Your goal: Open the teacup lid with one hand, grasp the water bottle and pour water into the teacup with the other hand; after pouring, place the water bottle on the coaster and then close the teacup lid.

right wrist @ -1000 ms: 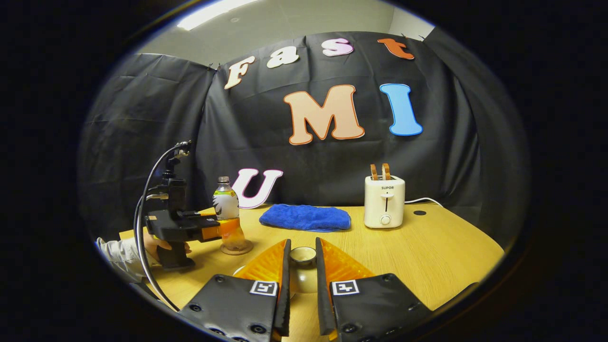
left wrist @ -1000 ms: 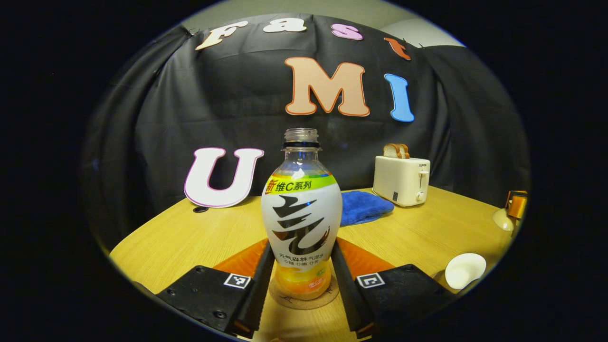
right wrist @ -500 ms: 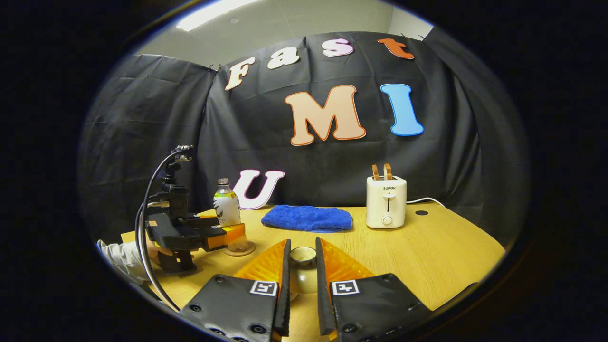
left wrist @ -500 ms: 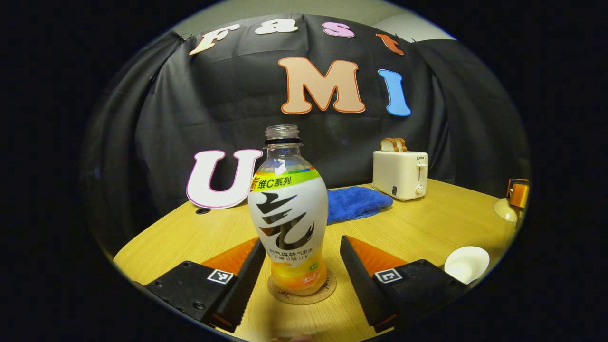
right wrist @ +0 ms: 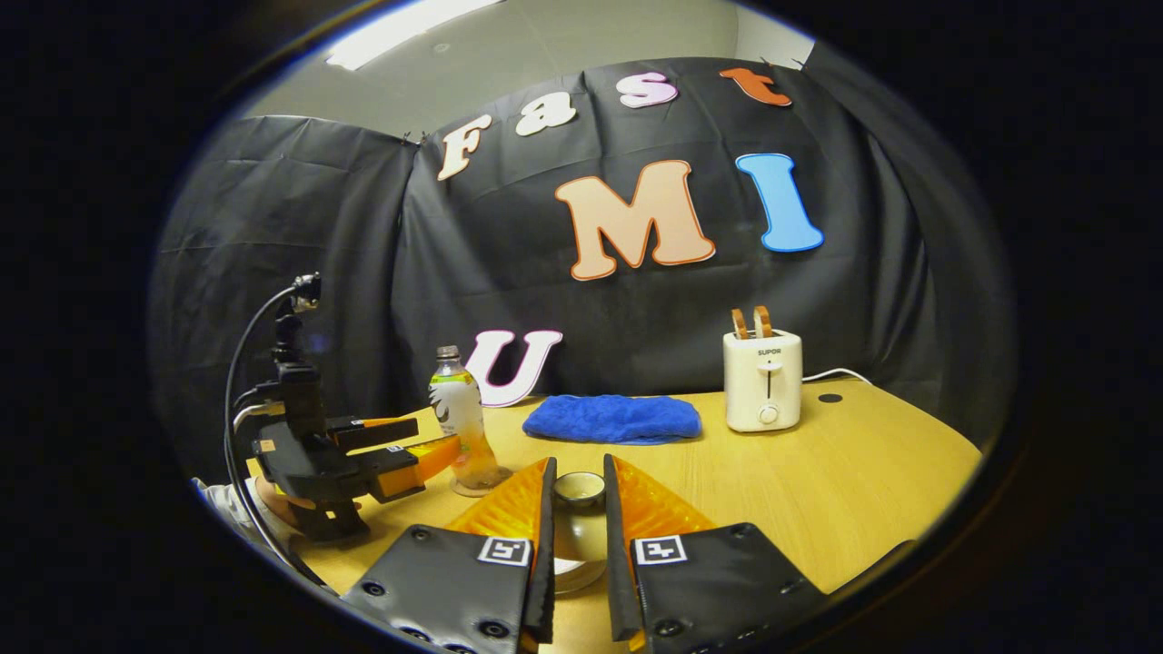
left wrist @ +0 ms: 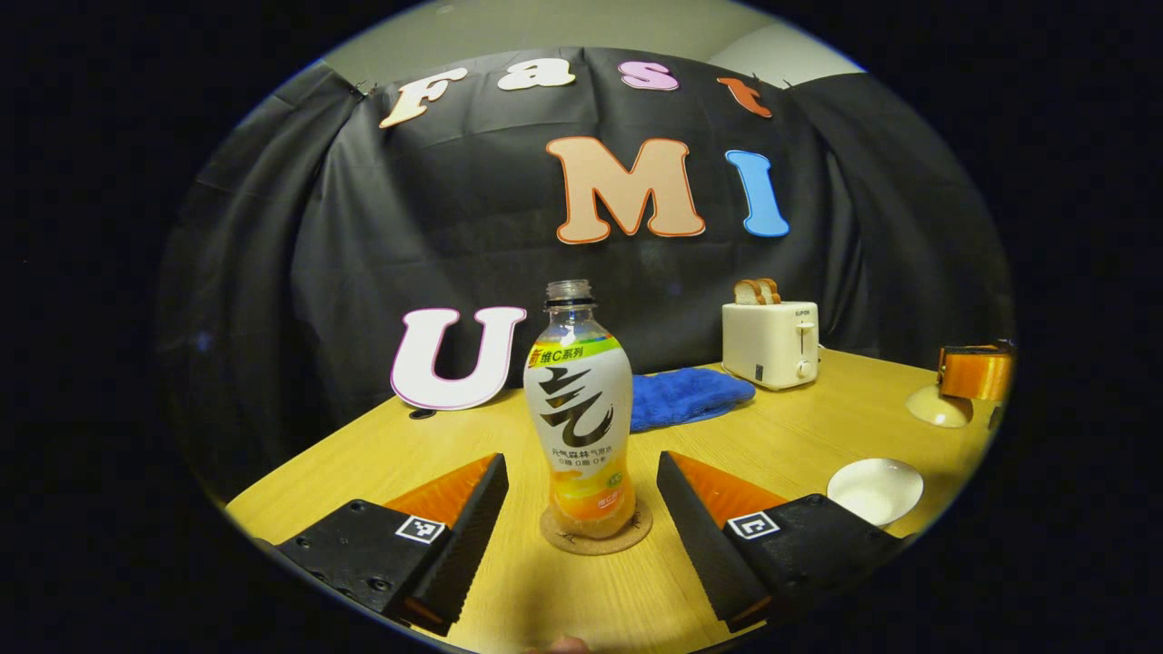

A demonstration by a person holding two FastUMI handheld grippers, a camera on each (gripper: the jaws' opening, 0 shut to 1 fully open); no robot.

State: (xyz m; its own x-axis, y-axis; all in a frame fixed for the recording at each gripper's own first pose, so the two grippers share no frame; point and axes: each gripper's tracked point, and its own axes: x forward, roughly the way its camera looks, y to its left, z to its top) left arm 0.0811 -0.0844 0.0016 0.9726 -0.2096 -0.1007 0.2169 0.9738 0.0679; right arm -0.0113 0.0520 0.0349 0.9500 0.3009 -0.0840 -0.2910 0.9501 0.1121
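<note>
**On the coaster, bottle upright and released**

In the left gripper view, left gripper [left wrist: 581, 509] spread wide, clear of water bottle [left wrist: 581, 409] on coaster [left wrist: 595, 536]; teacup [left wrist: 875, 490] off right. In the right gripper view, right gripper [right wrist: 577, 518] clamped narrow around teacup lid [right wrist: 579, 489]

The left gripper view is set low over the table [left wrist: 382, 450], close to the water bottle [left wrist: 579, 400], facing the back wall. The right gripper view is placed farther right and equally low, so the water bottle [right wrist: 459, 413], toaster [right wrist: 763, 391] and blue cloth [right wrist: 613, 420] are shared.
</note>
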